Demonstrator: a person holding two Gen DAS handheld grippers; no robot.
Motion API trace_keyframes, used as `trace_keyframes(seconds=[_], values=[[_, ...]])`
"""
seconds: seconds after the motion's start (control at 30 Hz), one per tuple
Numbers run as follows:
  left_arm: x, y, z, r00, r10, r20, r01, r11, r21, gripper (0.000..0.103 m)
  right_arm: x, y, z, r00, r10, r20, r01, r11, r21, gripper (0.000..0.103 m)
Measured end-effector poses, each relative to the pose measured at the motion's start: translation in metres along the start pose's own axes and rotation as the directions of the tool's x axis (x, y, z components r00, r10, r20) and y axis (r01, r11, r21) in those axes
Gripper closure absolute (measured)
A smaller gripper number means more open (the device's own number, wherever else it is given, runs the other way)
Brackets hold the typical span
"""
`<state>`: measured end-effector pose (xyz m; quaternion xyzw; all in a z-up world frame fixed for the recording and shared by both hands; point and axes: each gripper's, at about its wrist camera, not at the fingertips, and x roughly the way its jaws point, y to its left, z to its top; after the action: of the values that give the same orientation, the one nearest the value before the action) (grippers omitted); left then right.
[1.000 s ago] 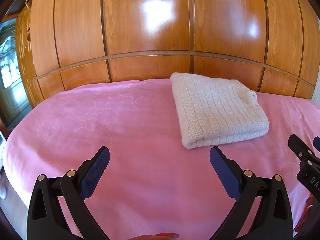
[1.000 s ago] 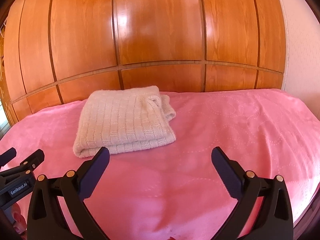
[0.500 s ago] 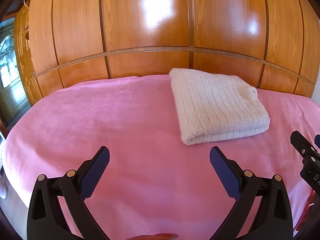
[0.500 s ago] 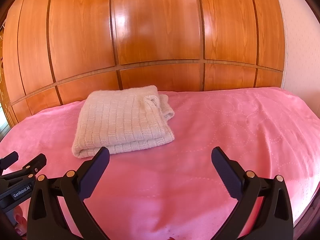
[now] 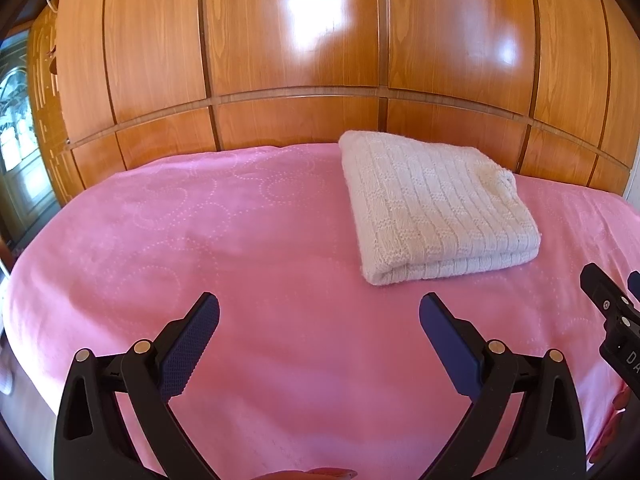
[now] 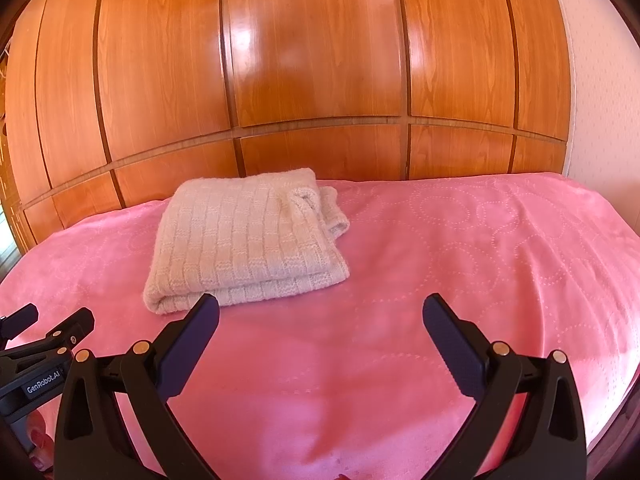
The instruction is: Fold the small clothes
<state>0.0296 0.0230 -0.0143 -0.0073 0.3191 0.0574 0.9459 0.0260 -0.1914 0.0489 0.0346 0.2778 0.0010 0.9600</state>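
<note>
Pink bedspread (image 5: 240, 240); tools (image 5: 319, 312) agape, empty.

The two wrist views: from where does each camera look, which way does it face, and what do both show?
Left wrist: sits on the left gripper, faces forward over the pink bedspread; its open fingers show, the right gripper at the right edge.
Right wrist: sits on the right gripper, faces the same way; its open fingers show, the left gripper at the left edge.
Shared: the folded cream knit, the wooden panels.

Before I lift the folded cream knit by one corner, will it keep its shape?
Probably not: the cream knit looks soft, so its stacked layers would likely droop open. It seems light, and the loose bunched end may slip out first.
</note>
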Motion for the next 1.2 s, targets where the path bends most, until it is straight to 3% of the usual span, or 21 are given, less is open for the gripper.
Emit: trace_keyframes(seconds=[1.2], values=[[0.0031, -0.0014, -0.0028, 0.999, -0.020, -0.034, 0.020, 1.000, -0.005, 0.004, 0.0031, 0.0029, -0.0006, 1.000, 0.002, -0.013, -0.002, 1.000, 0.007, 0.002]])
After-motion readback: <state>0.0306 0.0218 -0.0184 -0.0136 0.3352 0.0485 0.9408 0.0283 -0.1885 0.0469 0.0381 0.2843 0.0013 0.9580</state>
